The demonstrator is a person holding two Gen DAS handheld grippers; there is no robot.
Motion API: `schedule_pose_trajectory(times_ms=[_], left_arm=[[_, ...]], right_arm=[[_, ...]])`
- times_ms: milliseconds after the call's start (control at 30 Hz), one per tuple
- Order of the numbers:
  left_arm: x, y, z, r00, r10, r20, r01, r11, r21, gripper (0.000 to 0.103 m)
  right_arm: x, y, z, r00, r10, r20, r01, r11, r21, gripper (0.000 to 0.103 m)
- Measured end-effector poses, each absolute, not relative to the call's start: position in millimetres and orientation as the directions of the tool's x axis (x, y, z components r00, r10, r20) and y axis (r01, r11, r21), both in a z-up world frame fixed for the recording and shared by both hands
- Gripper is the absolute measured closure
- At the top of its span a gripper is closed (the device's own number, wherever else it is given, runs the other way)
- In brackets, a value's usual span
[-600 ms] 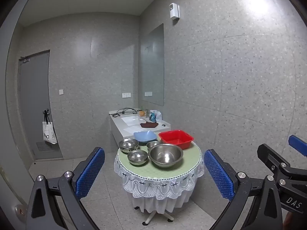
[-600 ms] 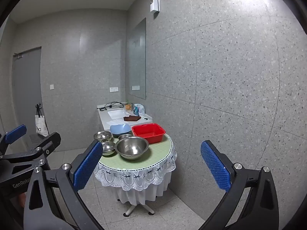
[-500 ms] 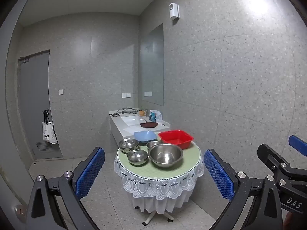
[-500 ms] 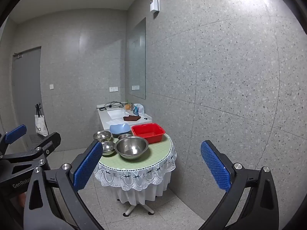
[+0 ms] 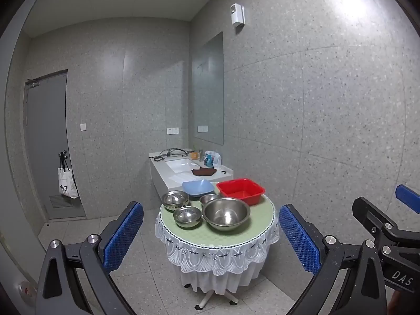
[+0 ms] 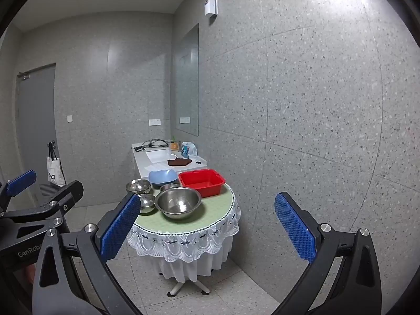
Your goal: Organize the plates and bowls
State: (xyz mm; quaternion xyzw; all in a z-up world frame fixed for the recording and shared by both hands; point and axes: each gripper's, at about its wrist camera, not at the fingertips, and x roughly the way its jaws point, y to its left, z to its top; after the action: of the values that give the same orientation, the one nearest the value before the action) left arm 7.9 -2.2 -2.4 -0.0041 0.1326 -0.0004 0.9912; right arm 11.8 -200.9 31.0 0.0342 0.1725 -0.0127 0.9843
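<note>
Grey speckled walls close in a small washroom. Left gripper [image 5: 211, 232] and right gripper [image 6: 207, 223] both gape wide with nothing between their pads, well short of the round table [image 5: 258, 229]. On it sit a big steel bowl [image 5: 226, 214], three small steel bowls [image 5: 187, 216], a blue bowl [image 5: 198, 187] and a red basin [image 5: 241, 190], with a sink counter [image 5: 170, 173] behind

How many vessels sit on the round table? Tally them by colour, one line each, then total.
Steel bowls: 4, one large and three small
Blue bowl: 1
Red basin: 1
Total: 6
</note>
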Motion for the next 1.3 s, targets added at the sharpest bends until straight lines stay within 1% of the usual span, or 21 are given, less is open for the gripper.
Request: schedule_pose_trajectory(times_ms=[1300], left_arm=[[34, -10, -16, 0.964, 0.001, -0.264, -0.003, 1.0, -0.008, 0.001]], right_arm=[[33, -212, 22, 0.937, -0.007, -0.35, 0.03, 0.998, 0.062, 0.0]])
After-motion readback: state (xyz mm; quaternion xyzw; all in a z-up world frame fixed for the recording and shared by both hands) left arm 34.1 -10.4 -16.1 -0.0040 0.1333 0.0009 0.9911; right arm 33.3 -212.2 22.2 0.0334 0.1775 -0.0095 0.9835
